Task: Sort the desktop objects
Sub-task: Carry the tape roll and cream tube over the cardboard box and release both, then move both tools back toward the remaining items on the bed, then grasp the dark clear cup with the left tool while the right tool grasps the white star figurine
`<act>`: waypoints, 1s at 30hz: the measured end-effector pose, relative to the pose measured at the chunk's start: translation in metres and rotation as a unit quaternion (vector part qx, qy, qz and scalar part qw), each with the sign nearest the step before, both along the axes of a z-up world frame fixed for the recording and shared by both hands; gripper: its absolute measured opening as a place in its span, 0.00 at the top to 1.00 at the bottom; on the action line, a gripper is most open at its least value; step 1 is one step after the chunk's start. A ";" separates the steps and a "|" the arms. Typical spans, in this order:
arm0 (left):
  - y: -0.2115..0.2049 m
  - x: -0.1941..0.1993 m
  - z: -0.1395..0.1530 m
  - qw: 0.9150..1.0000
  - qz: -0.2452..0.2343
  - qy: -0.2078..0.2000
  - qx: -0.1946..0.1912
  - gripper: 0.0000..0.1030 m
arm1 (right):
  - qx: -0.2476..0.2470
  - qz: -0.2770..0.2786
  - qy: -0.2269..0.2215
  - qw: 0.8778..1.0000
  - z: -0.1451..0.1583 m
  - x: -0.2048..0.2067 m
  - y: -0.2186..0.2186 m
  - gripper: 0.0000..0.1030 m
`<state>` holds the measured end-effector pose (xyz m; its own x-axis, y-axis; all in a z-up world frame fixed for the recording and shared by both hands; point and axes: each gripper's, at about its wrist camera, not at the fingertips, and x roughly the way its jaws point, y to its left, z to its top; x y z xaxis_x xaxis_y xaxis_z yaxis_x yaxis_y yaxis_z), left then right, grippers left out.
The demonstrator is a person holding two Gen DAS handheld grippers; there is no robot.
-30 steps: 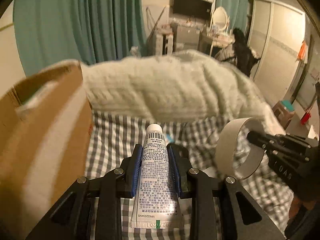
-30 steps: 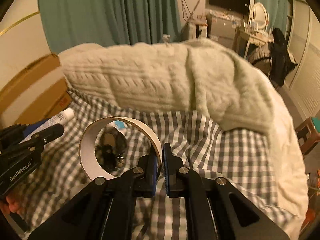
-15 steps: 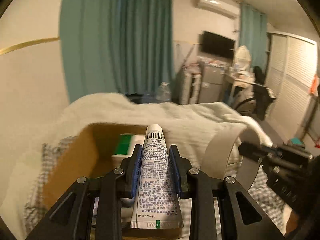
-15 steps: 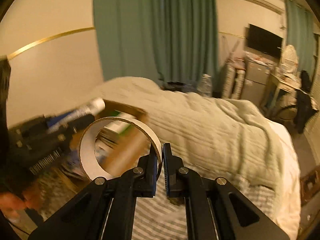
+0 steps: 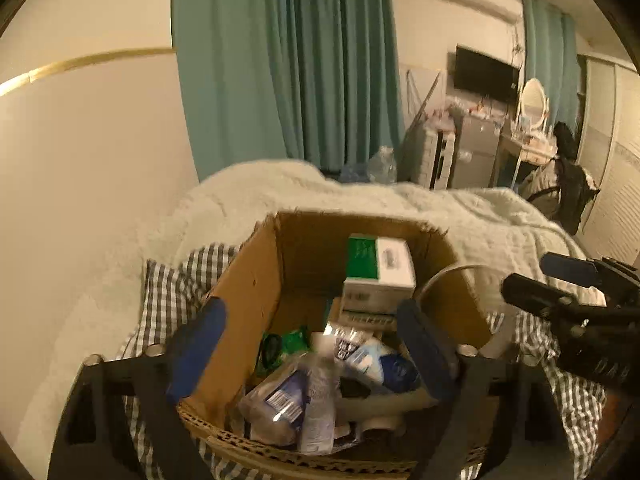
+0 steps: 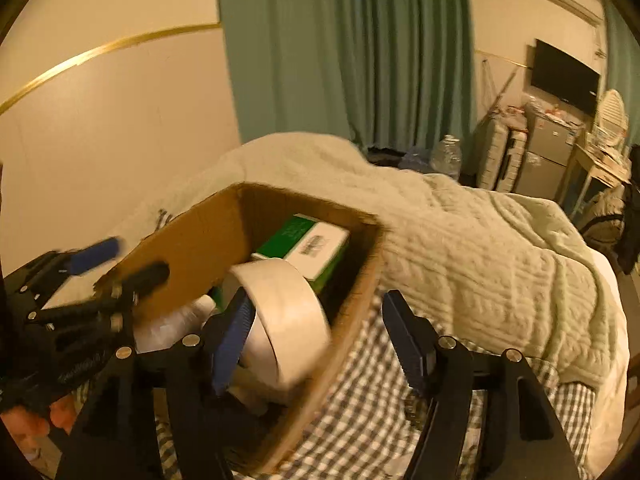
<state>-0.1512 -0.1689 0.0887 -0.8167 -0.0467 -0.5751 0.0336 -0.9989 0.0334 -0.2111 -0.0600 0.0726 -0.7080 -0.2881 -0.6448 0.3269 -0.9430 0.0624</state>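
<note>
Over the cardboard box (image 5: pixel 256 280) at centre frame, both grippers are opening: the left gripper (image 5: pixel 316 344) has its fingers spread with nothing between them, and the right gripper (image 6: pixel 320 340) lets the tape roll (image 6: pixel 288 312) tip off its left finger into the box. The roll looks light and stiff, best pinched through its wall. Inside lie a green-and-white carton (image 5: pixel 378 264), a toothpaste tube (image 5: pixel 360 354) and crinkly plastic packets (image 5: pixel 280 404).

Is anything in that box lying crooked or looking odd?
Yes. The tape roll sits tilted on edge at the cardboard box wall, free of the opening right claw; the contents below are jumbled.
</note>
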 end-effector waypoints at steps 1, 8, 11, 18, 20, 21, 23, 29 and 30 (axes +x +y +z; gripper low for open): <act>0.004 0.002 0.002 1.000 -0.004 0.002 0.001 0.12 | -0.005 -0.004 0.000 1.000 0.002 0.002 0.008 0.36; 0.053 0.025 0.007 0.998 -0.054 -0.007 0.042 0.09 | -0.032 -0.057 0.015 0.998 0.019 0.029 0.090 0.30; 0.094 0.035 0.002 0.994 -0.098 -0.022 0.036 0.05 | -0.018 -0.085 0.019 0.996 0.014 0.041 0.126 0.30; 0.188 0.029 -0.039 0.985 -0.147 -0.086 0.013 0.05 | -0.004 -0.143 -0.011 0.990 -0.018 0.071 0.210 0.30; 0.207 0.025 -0.058 0.983 -0.150 -0.105 0.011 0.05 | -0.008 -0.157 -0.016 0.987 -0.025 0.078 0.229 0.30; 0.216 0.022 -0.067 0.982 -0.152 -0.114 0.010 0.05 | -0.008 -0.161 -0.019 0.987 -0.028 0.080 0.236 0.30; 0.233 0.012 -0.091 0.979 -0.153 -0.131 -0.001 0.05 | -0.007 -0.172 -0.023 0.985 -0.037 0.084 0.248 0.30; 0.263 -0.016 -0.148 0.973 -0.154 -0.171 -0.017 0.05 | -0.019 -0.182 -0.052 0.982 -0.077 0.076 0.270 0.30; 0.266 -0.019 -0.155 0.972 -0.155 -0.175 -0.017 0.05 | -0.020 -0.182 -0.059 0.981 -0.086 0.073 0.271 0.30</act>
